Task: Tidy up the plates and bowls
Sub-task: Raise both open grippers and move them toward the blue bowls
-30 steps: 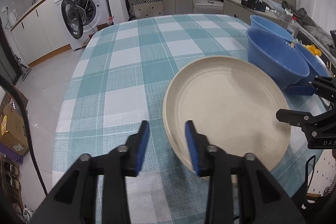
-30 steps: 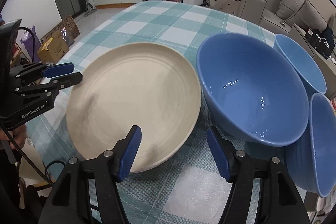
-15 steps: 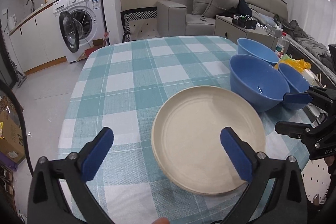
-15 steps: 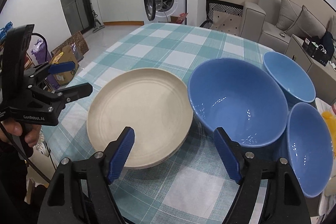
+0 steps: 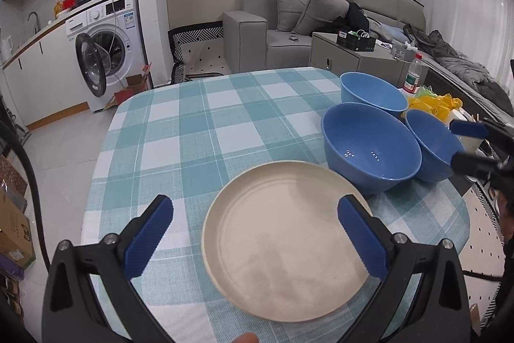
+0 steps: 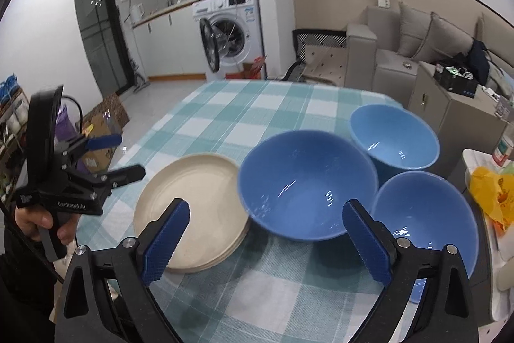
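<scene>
I see left gripper (image 5: 255, 233) spread wide, holding nothing, above the near table (image 5: 192, 130) edge | right gripper (image 6: 266, 241) also released, empty | cream plates (image 5: 286, 238) stacked near me, just left of the big blue bowl (image 6: 306, 184) | two smaller blue bowls (image 6: 393, 140) farther right.

cream plates (image 5: 286, 241), blue bowls (image 5: 369, 153), teal-checked tablecloth (image 5: 192, 130)
</scene>
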